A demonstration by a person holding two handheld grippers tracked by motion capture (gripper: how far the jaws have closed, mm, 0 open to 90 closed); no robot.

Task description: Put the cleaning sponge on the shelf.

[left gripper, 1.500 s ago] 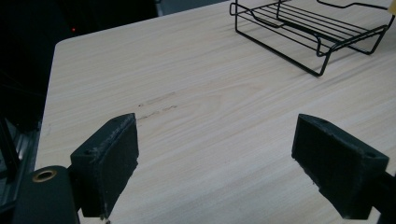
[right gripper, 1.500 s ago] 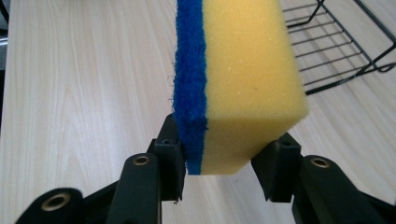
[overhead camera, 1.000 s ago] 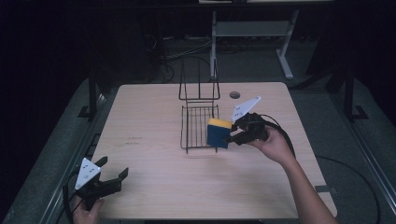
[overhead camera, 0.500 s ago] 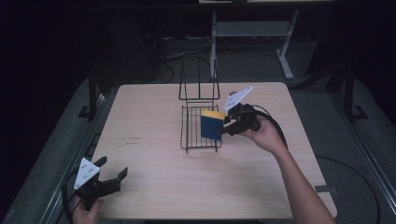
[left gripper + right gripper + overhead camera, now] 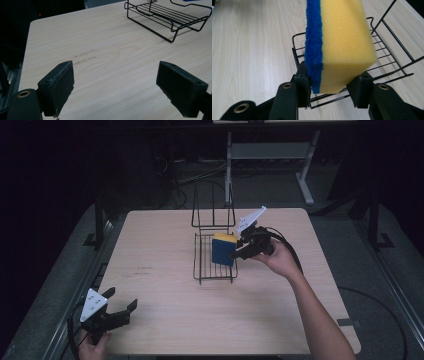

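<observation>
Sponge (image 5: 342,45), blue-and-yellow, sits clamped in the right gripper (image 5: 239,253) above the black wire rack (image 5: 216,265); left gripper (image 5: 120,87) gapes over bare table (image 5: 160,260).

sponge (image 5: 223,250) over rack (image 5: 215,265), mid table (image 5: 165,250); L gripper (image 5: 120,312) front-left

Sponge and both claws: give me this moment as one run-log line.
right claw: shut on sponge, held over wire rack | left claw: open, idle at near-left of table | sponge not yet released
</observation>
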